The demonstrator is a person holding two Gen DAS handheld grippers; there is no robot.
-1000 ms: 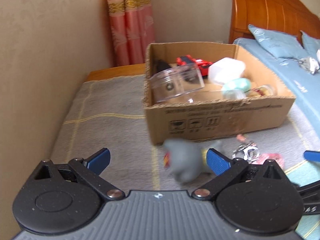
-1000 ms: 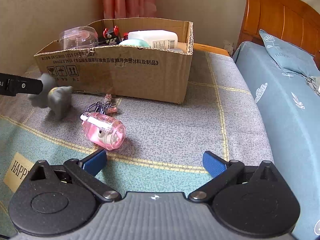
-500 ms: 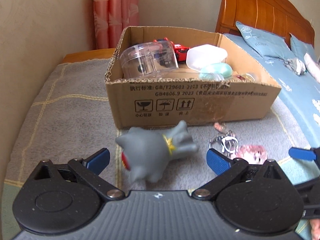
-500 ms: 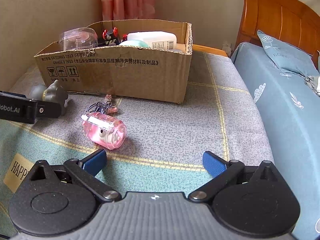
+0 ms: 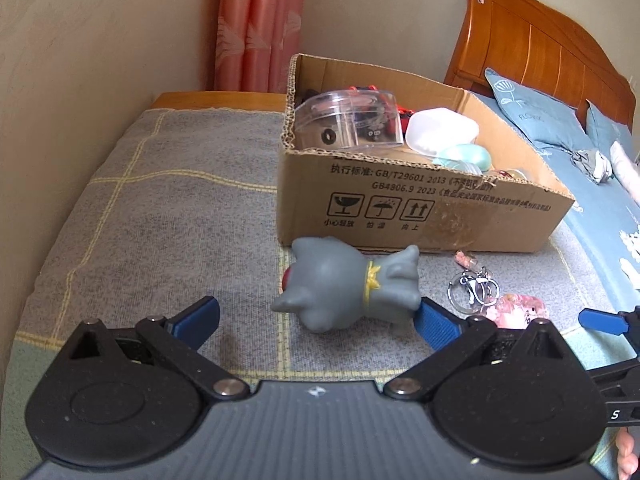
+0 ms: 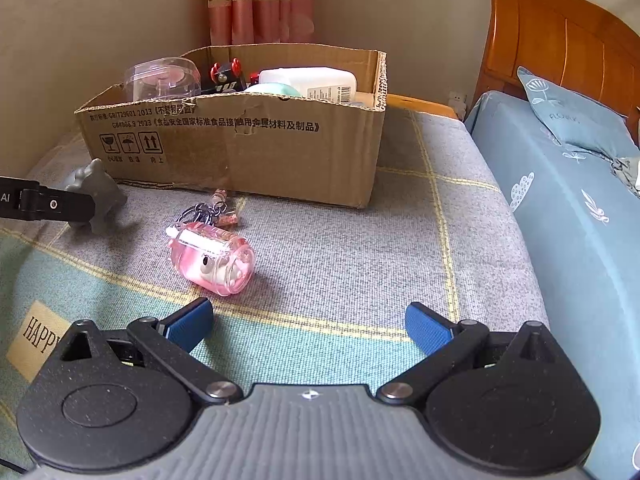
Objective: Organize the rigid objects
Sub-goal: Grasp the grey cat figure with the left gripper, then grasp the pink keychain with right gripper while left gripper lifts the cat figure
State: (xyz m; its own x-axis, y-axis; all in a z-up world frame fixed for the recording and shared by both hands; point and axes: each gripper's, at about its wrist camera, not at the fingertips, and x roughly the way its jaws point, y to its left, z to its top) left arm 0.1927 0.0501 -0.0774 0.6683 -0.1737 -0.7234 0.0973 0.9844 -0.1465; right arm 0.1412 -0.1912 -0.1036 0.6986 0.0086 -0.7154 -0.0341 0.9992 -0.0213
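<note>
- Handling first: grey cat figure (image 5: pixel 348 286) is looking like moulded vinyl or hard plastic, light and stiff; we are judging its smooth, rounded skin to be somewhat slippery.
- We are judging the best hold to be across the torso just behind the yellow collar, where the body is narrowest; ears and paws are looking too tapered for a sure grip.
- Appearance: matte grey body, pointed ears, red mark on the face, yellow band at the neck; it is lying on its side.
- Location: it is resting on the grey plaid blanket (image 5: pixel 168 216), just beside the front wall of the cardboard box (image 5: pixel 432 208), which is sitting at 12 to 1 o'clock in the left wrist view.
- Left gripper (image 5: pixel 316 318) is standing wide open, holding nothing; its right pad is appearing to touch or nearly touch the figure's rear end.
- Right gripper (image 6: pixel 308 322) is likewise spread wide and empty, with the pink keychain bottle (image 6: pixel 214 262) lying at its 11 o'clock.
</note>
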